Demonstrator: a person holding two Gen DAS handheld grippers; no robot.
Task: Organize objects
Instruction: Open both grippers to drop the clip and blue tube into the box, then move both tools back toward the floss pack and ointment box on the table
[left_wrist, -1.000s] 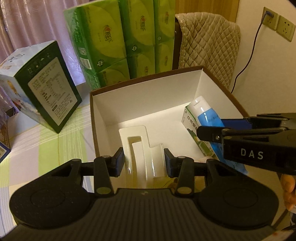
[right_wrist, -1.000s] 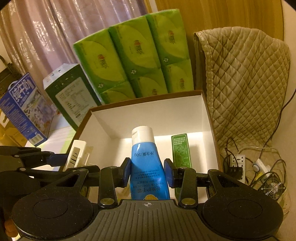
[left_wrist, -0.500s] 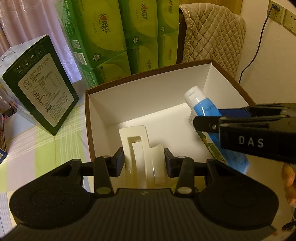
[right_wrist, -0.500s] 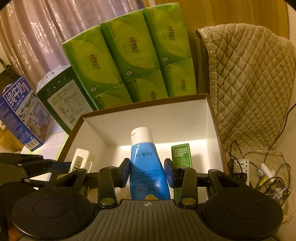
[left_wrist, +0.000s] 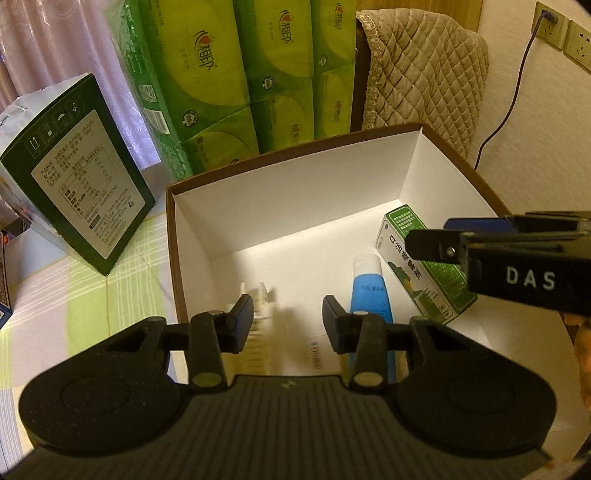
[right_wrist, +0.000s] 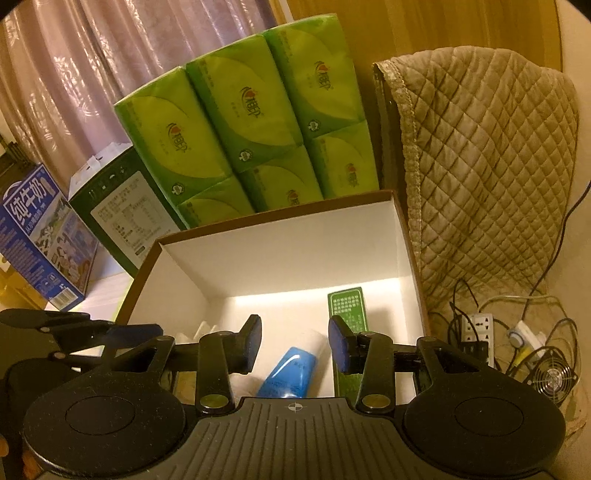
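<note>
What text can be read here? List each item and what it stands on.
"DAS": on the right gripper, seen from the left wrist.
"纯牛奶": on the blue milk carton.
Green small box: large characters, not clearly legible.
Blue tube, tissue packs, dark green carton: print too small.

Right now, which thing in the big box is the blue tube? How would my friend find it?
Find the open white-lined box in front of the green tissue packs. The blue tube lies on its floor, just left of the green carton. It is the only blue thing there, with a white cap.
</note>
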